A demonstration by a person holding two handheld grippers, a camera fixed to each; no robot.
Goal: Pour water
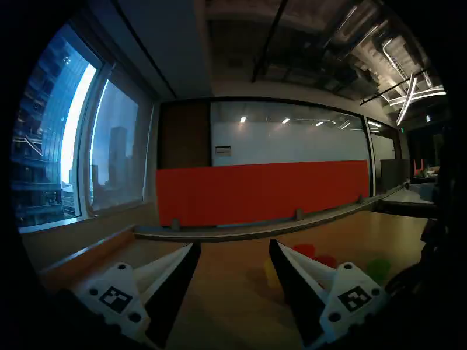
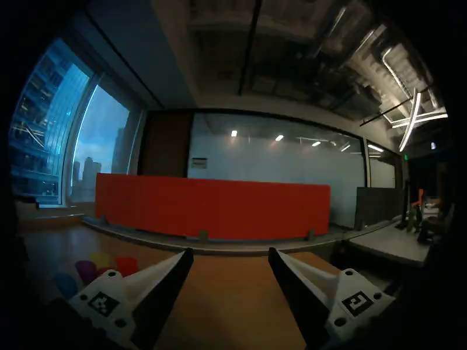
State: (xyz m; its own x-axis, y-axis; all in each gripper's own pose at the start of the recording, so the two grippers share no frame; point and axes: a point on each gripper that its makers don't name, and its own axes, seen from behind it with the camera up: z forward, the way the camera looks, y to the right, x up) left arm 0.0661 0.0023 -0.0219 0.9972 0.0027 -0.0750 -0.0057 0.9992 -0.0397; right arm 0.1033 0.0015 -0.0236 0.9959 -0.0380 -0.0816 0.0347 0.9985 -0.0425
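My left fingers [image 1: 173, 279] and right fingers [image 2: 156, 286] are wide open and empty, and the small coloured plastic cups [image 1: 303, 251] sit between them on the wooden worktop [image 1: 233, 297].

An office high in a tower: long wooden desk [image 1: 233, 291], red divider panel [image 1: 262, 192], glass wall [image 1: 292, 140], tall windows [image 1: 114, 157].

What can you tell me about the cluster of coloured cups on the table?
The cluster of coloured cups stands on the wooden table, small and dim. In the right gripper view yellow, purple, red and blue ones huddle together at lower left; in the left gripper view red, yellow and green ones show at lower right. They look plastic. Contents cannot be told. The left gripper and right gripper, both open, touch none.
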